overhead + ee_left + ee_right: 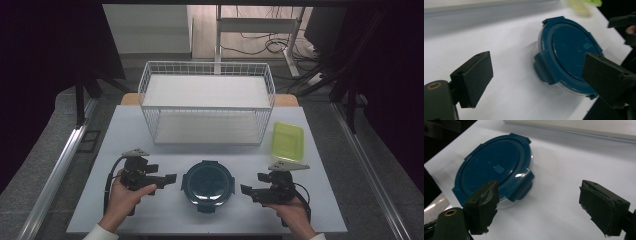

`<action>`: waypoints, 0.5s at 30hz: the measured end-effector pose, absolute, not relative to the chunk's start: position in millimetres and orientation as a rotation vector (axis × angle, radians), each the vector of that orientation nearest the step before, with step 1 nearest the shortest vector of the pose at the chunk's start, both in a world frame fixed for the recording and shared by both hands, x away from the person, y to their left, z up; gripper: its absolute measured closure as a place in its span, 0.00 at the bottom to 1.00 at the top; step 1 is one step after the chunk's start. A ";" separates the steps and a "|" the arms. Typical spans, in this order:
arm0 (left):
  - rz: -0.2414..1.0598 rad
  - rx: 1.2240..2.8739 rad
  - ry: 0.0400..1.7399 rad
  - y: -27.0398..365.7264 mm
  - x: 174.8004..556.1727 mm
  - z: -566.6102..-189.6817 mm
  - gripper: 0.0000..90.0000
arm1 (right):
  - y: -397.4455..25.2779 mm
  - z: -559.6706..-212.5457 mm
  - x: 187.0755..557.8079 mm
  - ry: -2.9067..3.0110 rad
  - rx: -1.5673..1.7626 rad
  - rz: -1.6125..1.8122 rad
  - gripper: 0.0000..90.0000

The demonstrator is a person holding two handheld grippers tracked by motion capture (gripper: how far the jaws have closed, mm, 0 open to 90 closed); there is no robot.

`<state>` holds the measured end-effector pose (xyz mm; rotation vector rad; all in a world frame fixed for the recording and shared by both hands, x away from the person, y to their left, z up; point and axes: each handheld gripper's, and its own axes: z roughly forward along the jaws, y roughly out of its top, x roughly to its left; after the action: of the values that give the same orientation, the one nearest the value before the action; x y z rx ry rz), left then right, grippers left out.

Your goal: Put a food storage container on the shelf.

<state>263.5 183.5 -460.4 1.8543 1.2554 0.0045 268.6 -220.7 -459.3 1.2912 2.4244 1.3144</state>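
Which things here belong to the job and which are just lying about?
In the job:
round blue-lidded container
left tool, open
right tool, open

Lying about:
green lidded box
white wire rack

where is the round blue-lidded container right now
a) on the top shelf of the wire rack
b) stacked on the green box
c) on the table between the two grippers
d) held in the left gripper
c: the container sits on the table between the left gripper and the right gripper, both open and clear of it.
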 end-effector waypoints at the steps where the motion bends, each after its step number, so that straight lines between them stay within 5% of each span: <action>1: -0.005 1.851 1.251 183.2 263.4 -460.3 0.11 | -220.7 -459.3 268.6 2.424 1.291 1.314 0.18; 15: -0.152 1.859 1.241 158.9 277.0 -473.7 0.07 | -190.4 -472.5 286.8 2.513 1.399 1.353 0.11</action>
<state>277.0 158.9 -473.7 1.8595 1.2406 -0.1516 286.8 -190.4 -472.5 1.3986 2.5131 1.3531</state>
